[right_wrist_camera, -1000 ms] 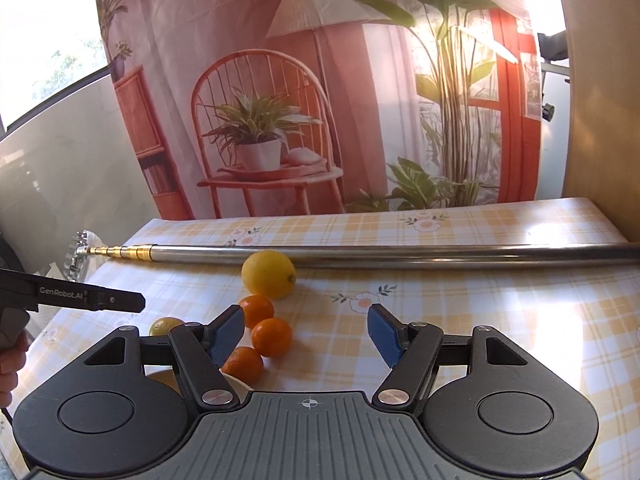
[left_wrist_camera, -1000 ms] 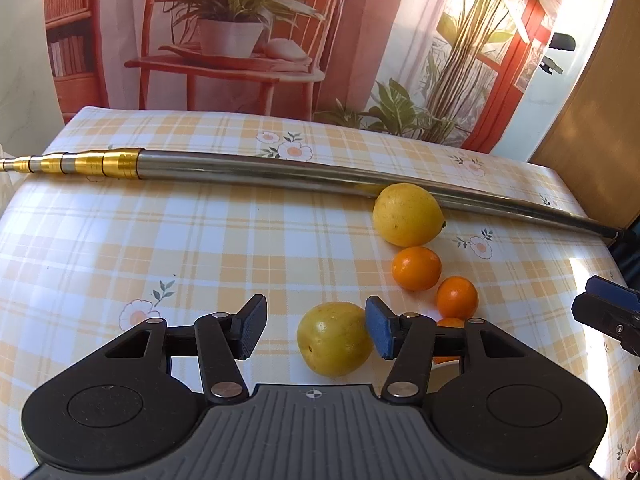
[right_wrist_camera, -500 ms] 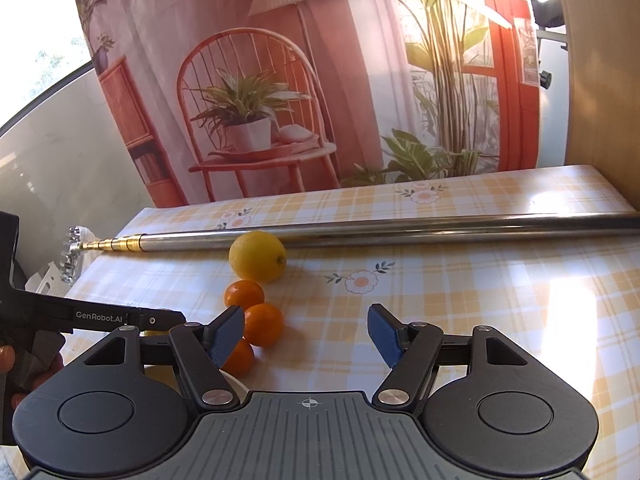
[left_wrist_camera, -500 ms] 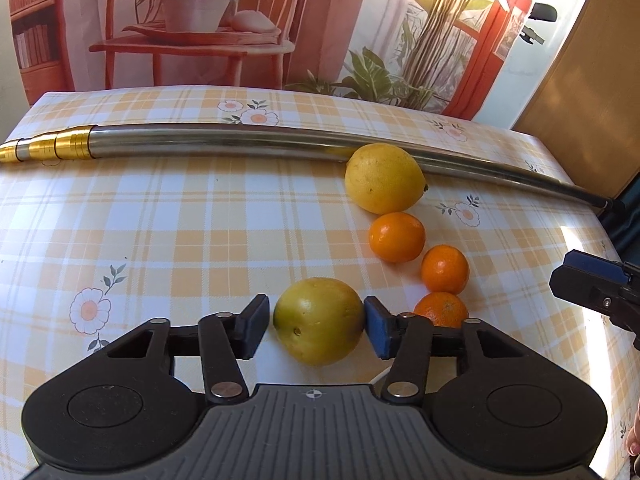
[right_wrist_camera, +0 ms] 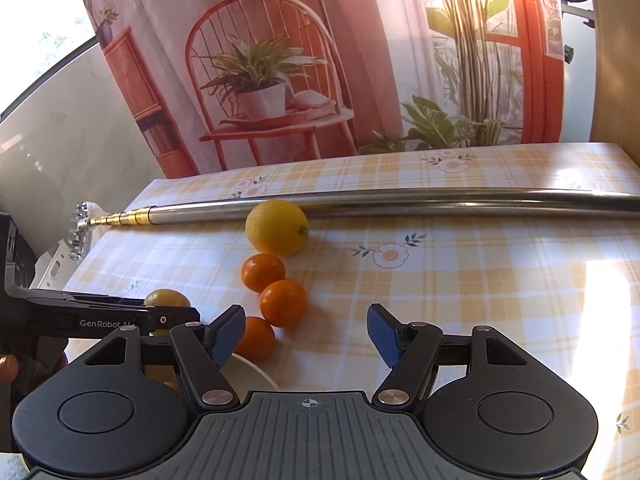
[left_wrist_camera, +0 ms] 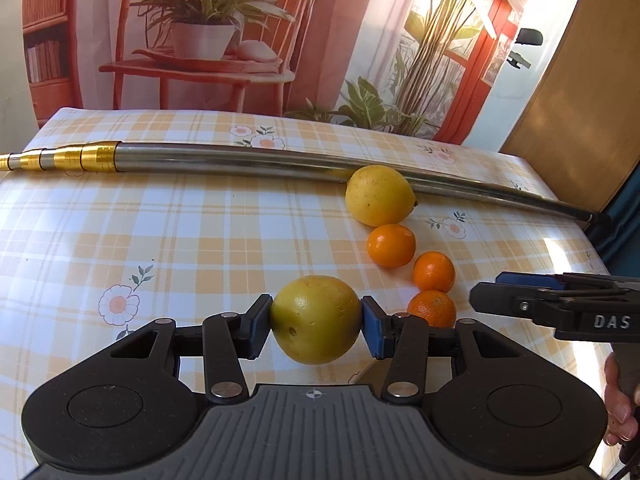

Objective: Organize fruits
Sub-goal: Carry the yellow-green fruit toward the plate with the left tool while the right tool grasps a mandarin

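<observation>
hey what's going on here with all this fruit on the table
A person is sorting fruit with a handheld gripper in each hand. The left gripper has just closed its pads on a yellow-green fruit. The right gripper is open and empty near three small oranges. A lemon lies against a long metal pole on the checked tablecloth.

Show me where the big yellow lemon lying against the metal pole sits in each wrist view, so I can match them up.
Left wrist view: the lemon sits right of centre, against the metal pole, at the far end of the row of oranges.
Right wrist view: the lemon sits left of centre, against the pole, beyond the oranges.
Shared landmark: the pole's gold end.
</observation>
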Demonstrator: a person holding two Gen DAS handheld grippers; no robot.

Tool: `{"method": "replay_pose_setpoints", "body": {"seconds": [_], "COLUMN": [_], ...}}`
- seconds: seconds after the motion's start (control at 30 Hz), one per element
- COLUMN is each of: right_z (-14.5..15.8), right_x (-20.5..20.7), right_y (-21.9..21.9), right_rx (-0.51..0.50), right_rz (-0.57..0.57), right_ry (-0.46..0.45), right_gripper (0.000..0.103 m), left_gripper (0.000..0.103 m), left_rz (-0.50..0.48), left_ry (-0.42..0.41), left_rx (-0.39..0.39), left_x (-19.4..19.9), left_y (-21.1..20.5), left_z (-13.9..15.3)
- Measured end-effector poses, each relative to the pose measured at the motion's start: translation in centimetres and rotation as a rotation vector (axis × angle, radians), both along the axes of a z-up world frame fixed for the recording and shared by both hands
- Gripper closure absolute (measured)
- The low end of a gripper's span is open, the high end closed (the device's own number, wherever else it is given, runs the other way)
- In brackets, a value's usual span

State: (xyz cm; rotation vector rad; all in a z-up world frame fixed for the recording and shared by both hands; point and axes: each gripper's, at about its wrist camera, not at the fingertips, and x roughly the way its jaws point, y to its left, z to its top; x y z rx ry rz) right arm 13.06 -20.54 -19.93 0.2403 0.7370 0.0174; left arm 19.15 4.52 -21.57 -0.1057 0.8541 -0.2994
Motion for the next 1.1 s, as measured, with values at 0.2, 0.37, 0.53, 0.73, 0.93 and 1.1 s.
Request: {"method": "replay_pose_setpoints", "body": {"seconds": [0.2,0.37,0.53,0.73,0.93,1.1], "right_z": [-0.9,-1.8,-2.5,-3.5,-3.7,-3.5], "right_x": [1.8,3.4,4.5,5.2,4.9,4.3], "right_y": [1.0,1.4,2.0,2.0,1.7,1.4], "right_rx": [0.053,0.144,0.164,0.186,0.217,0.213], "right_rz": [0.021,0.000,-0.004,-0.002,-0.006,-0.026], "right_ry": [0.059,0.121,0.172,0.222,0.213,0.194], "right_gripper": [0.048,0.055,0.061,0.067,0.071,0.071], "left_gripper": [0.053,0.053,0.053,0.053,0.053,0.053], "left_rz": [-0.014,-0.043,-0.070,-0.067,-0.060,-0.052], "left_ry": [-0.070,-0.108,-0.119,-0.111,-0.109,-0.101], "left_rx": [-0.004,0.015,0.014,0.015,0.016,0.015], "left_x": [-2.3,-3.8,-4.6,-5.0,-5.5,-5.9], "left_y": [0.2,0.0,-0.2,-0.1,0.1,0.2], "left_z": [1.5,2.0,1.9,1.8,1.9,2.0]}}
